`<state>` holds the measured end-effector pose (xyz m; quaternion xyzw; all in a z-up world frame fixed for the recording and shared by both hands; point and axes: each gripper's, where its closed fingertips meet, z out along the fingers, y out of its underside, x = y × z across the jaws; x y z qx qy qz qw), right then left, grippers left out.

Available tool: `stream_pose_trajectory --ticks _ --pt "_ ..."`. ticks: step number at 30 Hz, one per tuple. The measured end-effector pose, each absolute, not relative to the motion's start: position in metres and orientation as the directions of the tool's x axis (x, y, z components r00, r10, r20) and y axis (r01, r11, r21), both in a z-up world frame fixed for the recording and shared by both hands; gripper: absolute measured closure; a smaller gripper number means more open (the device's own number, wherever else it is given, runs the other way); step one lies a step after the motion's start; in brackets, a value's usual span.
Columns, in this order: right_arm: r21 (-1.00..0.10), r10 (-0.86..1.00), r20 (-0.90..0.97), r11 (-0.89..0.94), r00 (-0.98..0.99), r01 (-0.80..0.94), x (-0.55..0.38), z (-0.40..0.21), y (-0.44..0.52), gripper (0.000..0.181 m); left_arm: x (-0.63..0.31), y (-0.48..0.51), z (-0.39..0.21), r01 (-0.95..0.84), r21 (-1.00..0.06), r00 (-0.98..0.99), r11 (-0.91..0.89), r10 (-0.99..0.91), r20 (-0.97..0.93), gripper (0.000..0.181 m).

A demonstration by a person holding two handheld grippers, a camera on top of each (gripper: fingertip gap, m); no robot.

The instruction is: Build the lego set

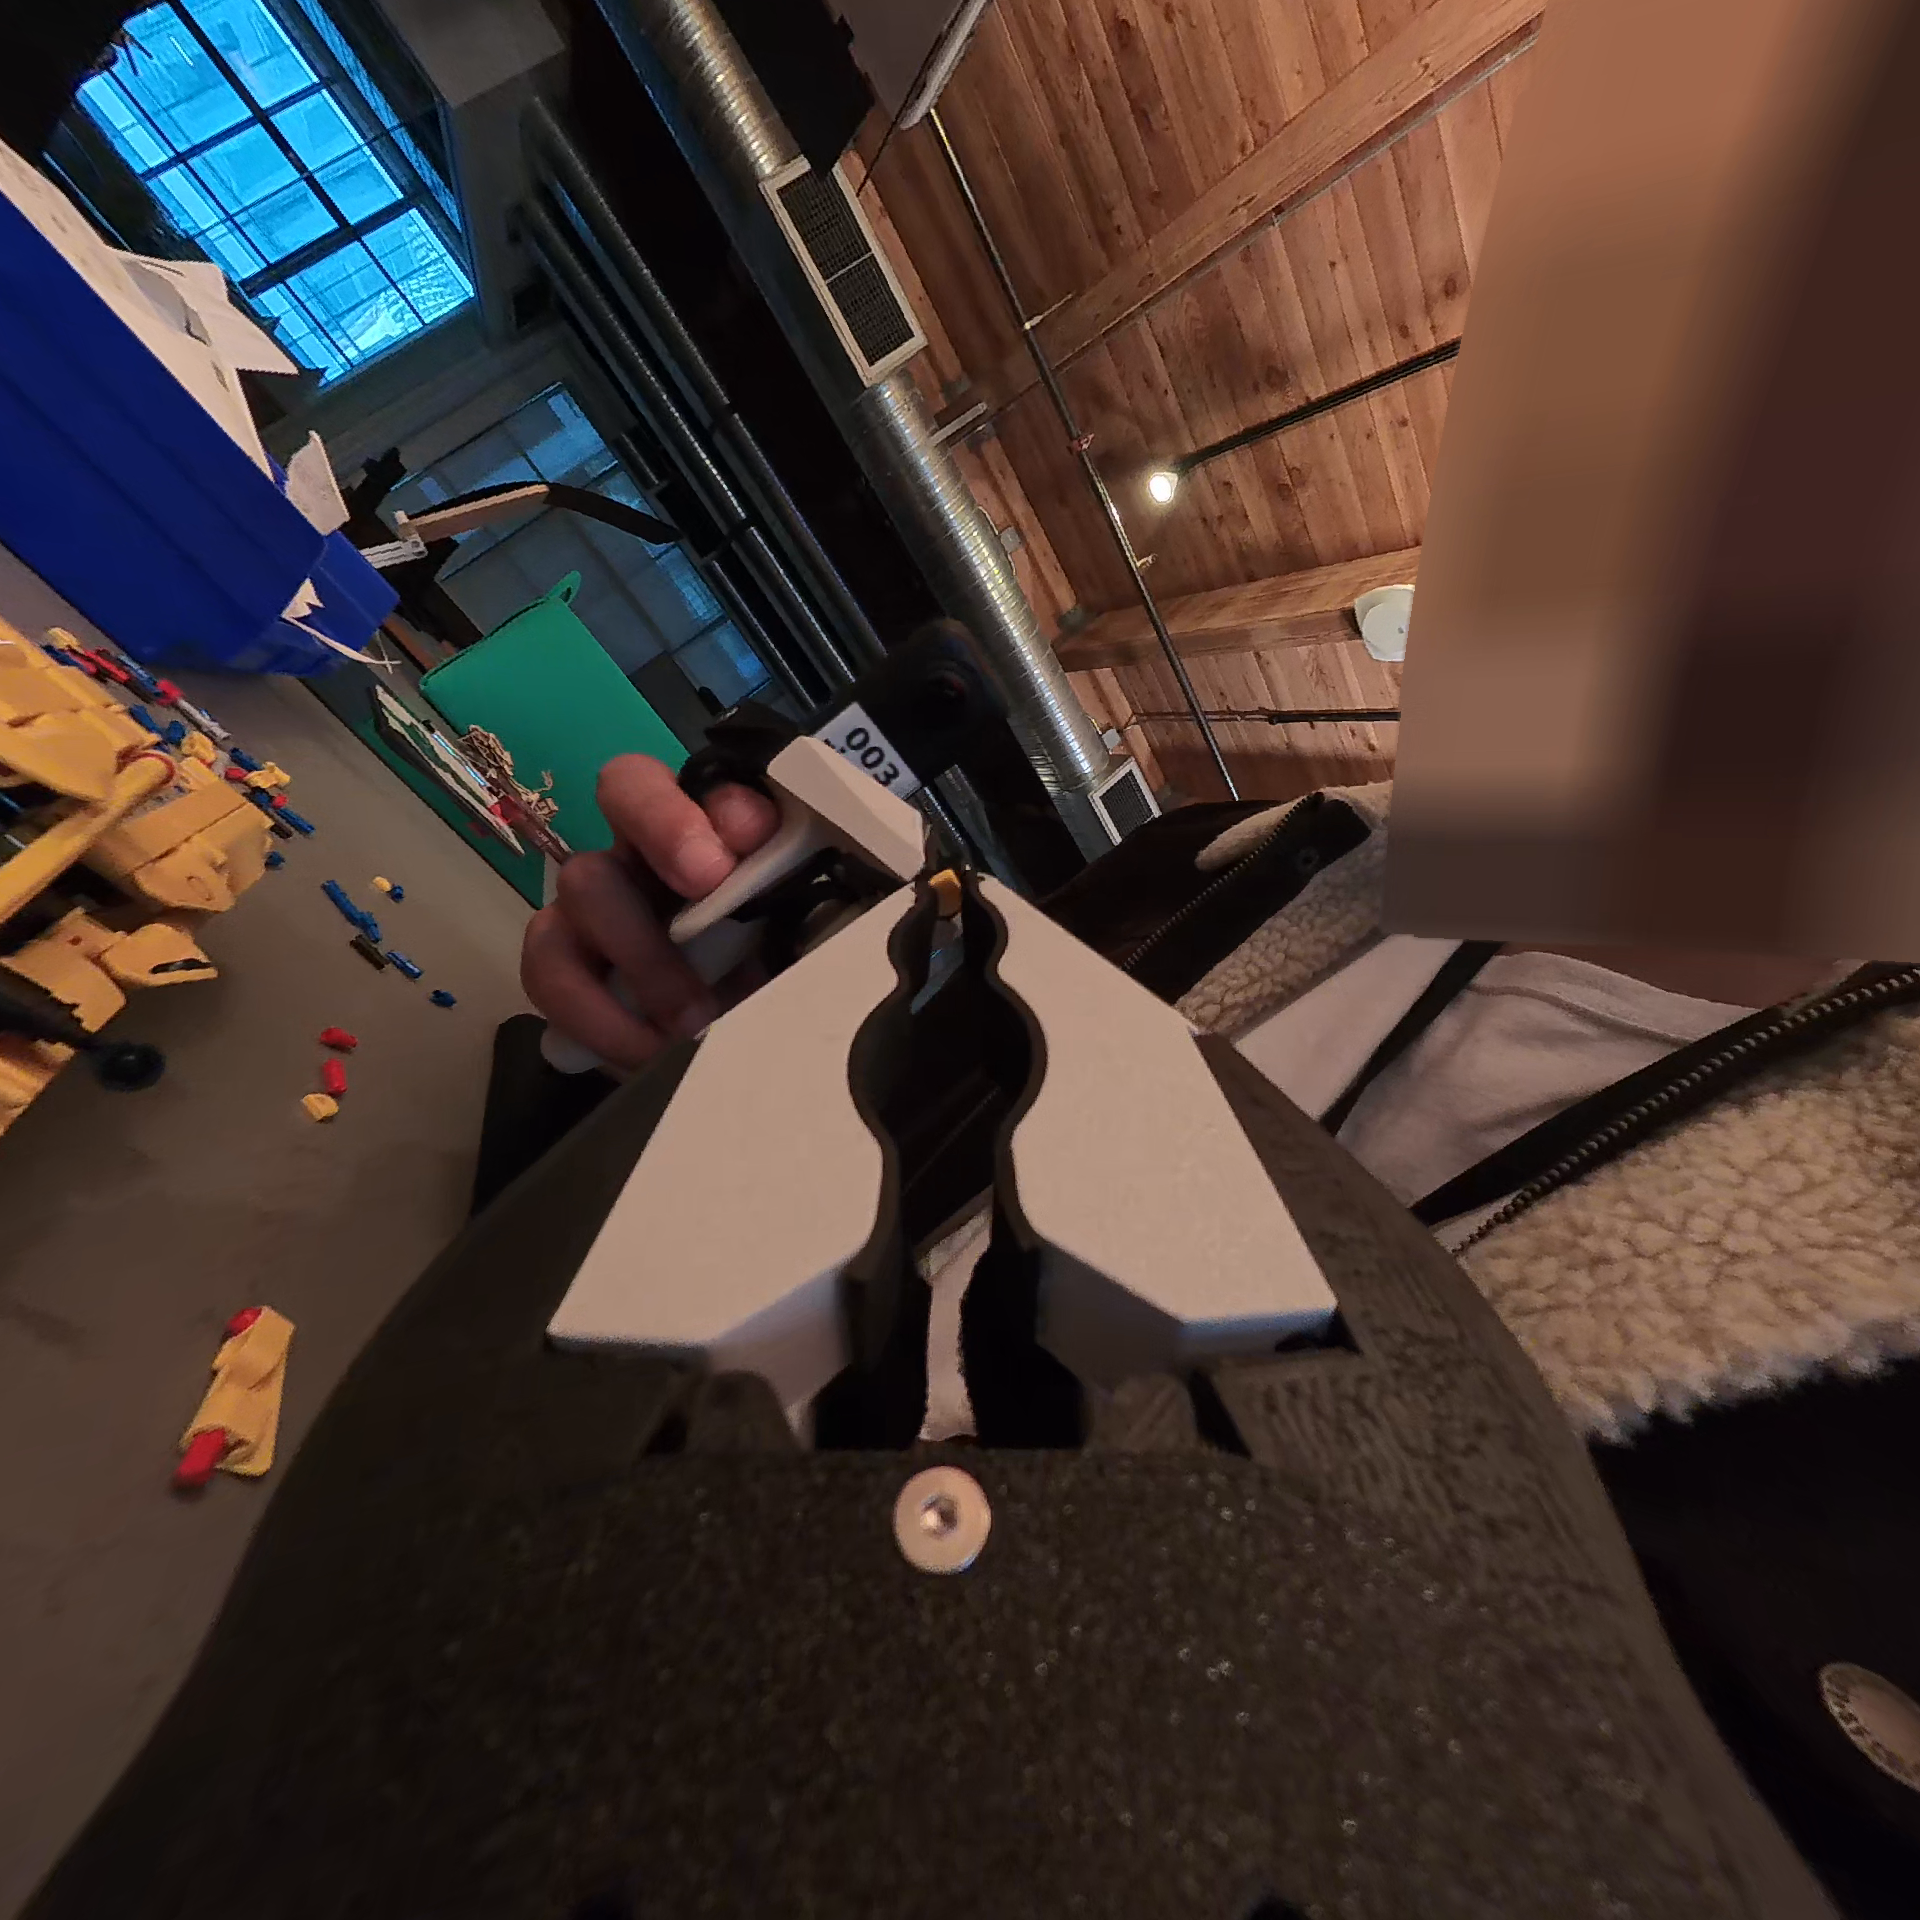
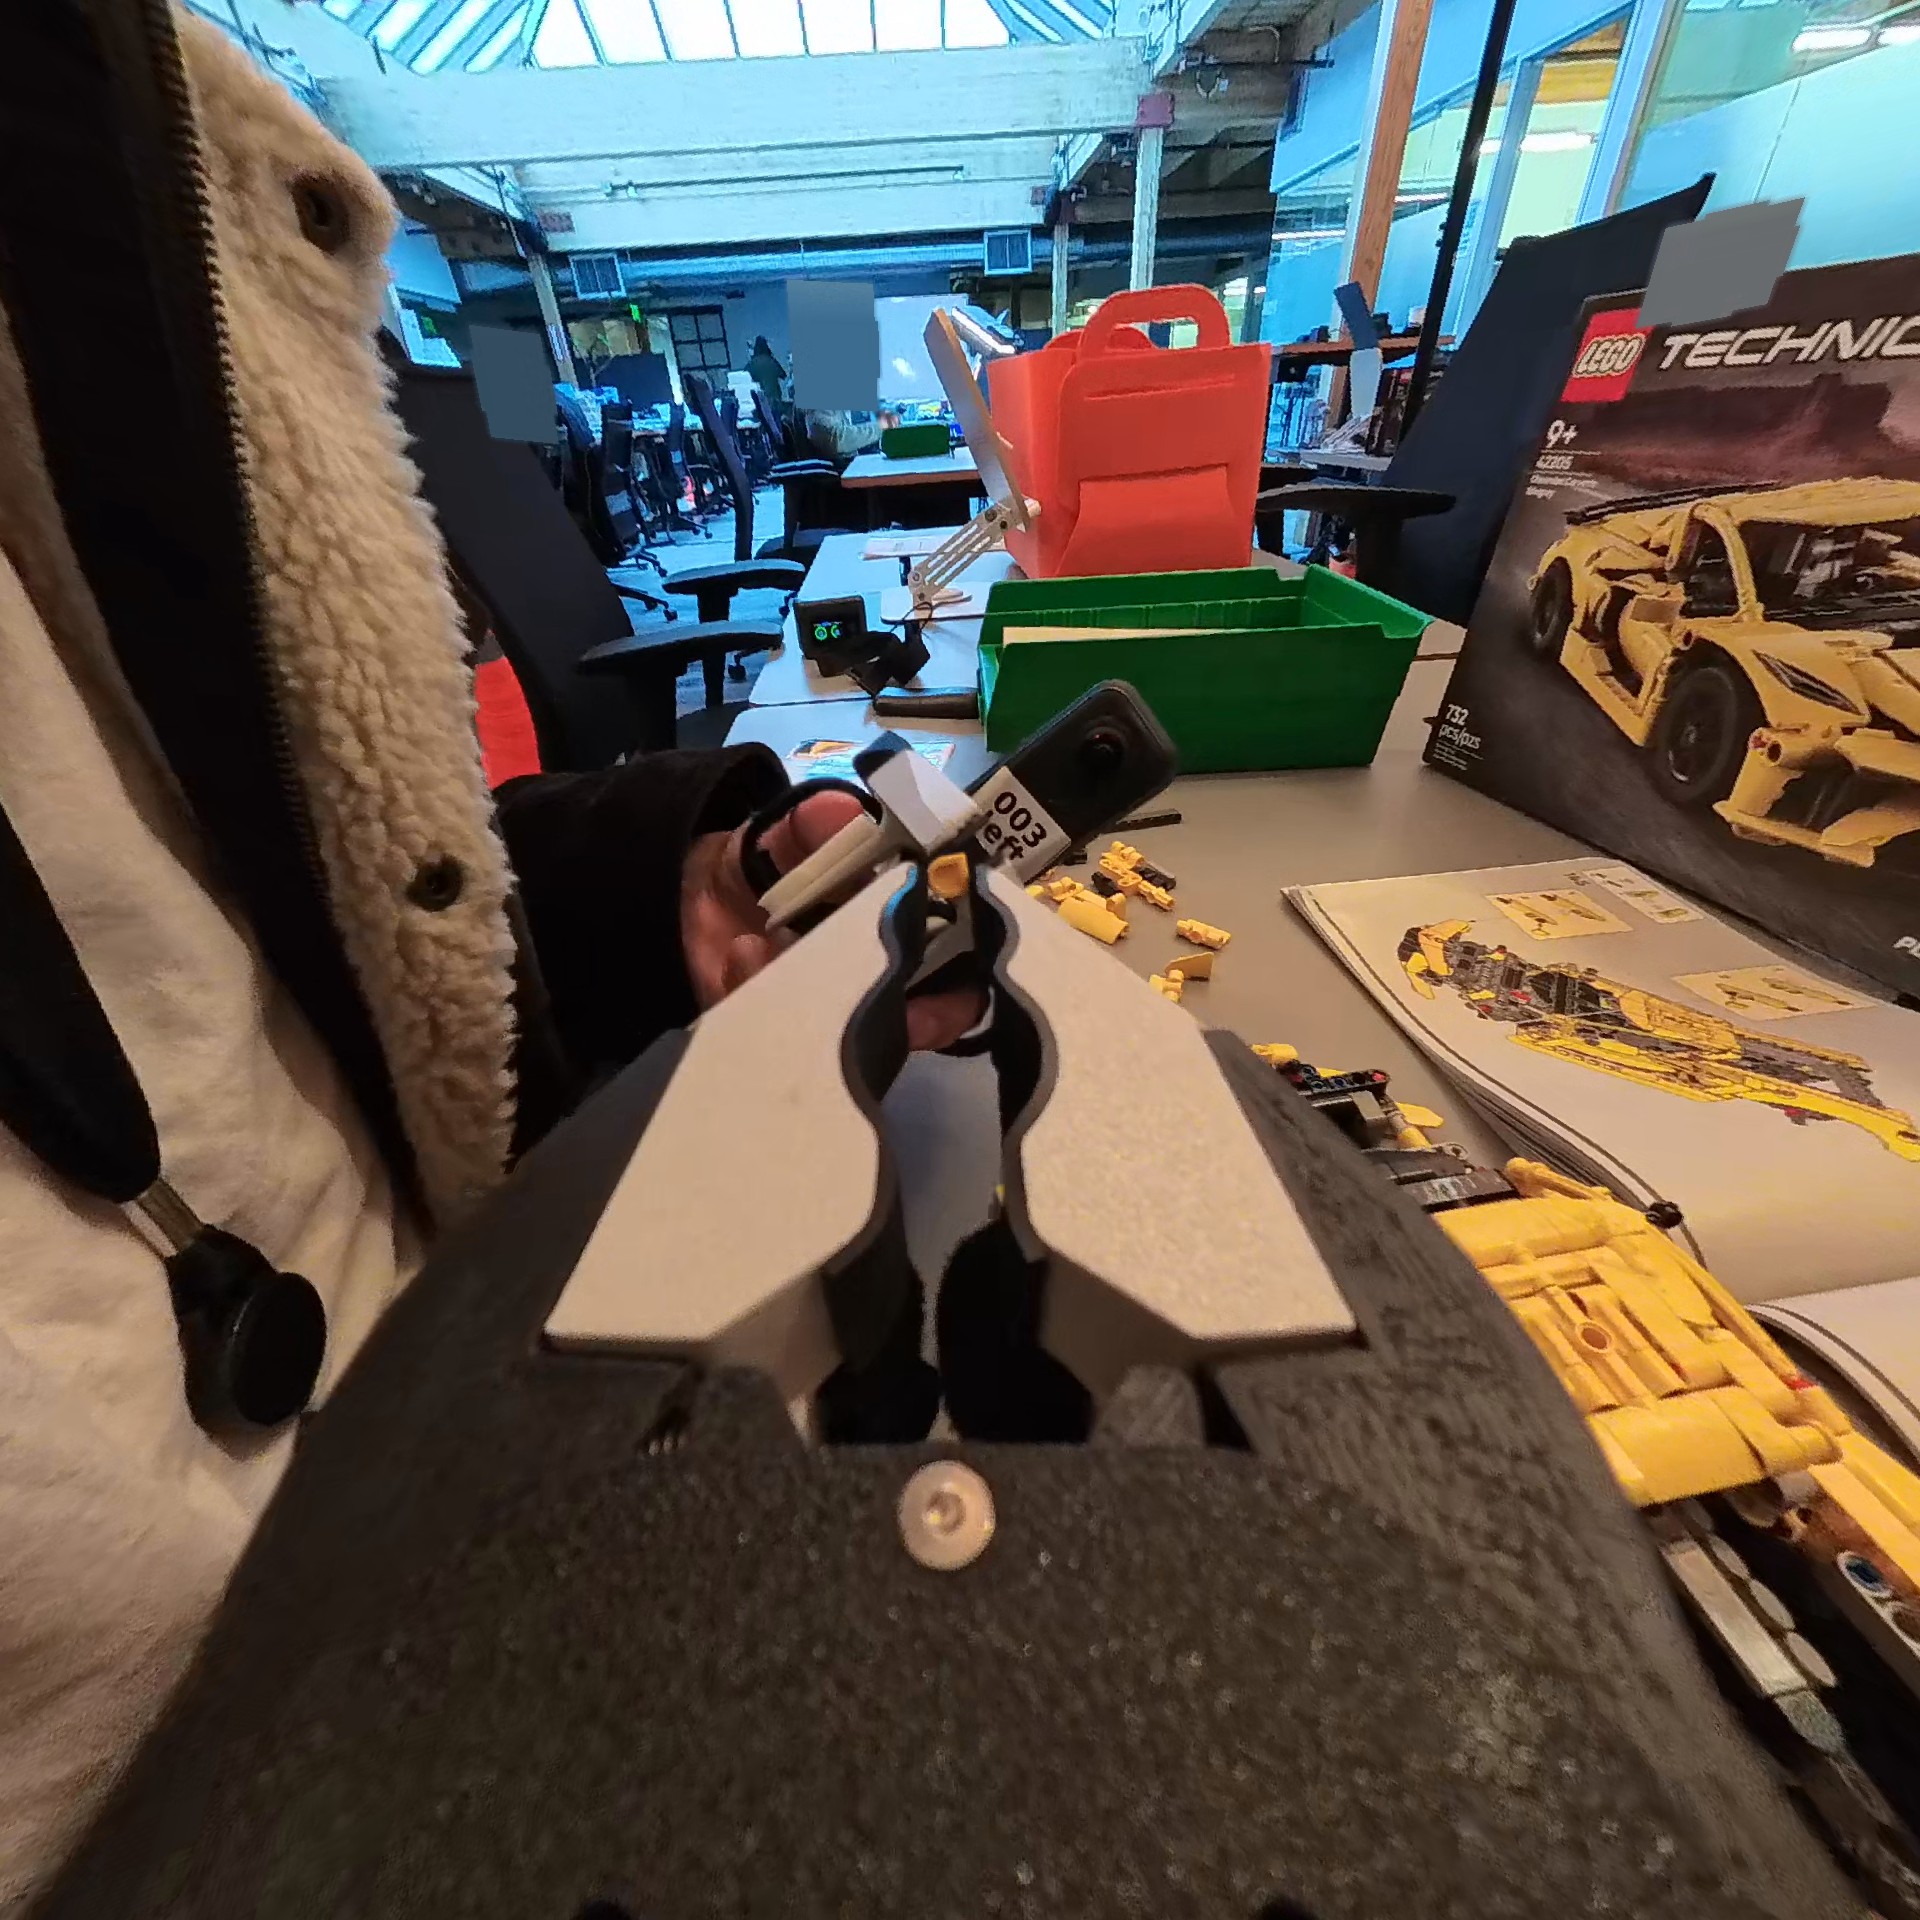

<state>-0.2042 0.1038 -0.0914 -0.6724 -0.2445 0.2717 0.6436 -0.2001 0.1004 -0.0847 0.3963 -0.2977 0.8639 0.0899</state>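
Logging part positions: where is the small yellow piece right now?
In both wrist views the small yellow piece sits at the tips where the two grippers meet, raised above the table.

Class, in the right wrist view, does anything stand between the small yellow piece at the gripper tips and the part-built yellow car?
Nothing visible does. The small yellow piece sits at the right gripper's tips, the left gripper meeting it from beyond. Toward the part-built yellow car, only loose pieces lie flat on the table.

Bare table (image 2: 1299, 821) lies between the loose yellow pieces (image 2: 1117, 904), green bin (image 2: 1195, 675) and manual (image 2: 1621, 997).
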Motion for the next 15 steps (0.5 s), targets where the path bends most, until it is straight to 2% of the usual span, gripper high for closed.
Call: stream_pose_trajectory --ticks 15 --pt "-0.993 0.638 0.031 -0.069 0.769 0.097 -0.199 -0.103 0.107 0.175 -0.195 0.101 -0.098 -0.402 -0.485 -0.618 -0.777 -0.161 0.77 0.176"
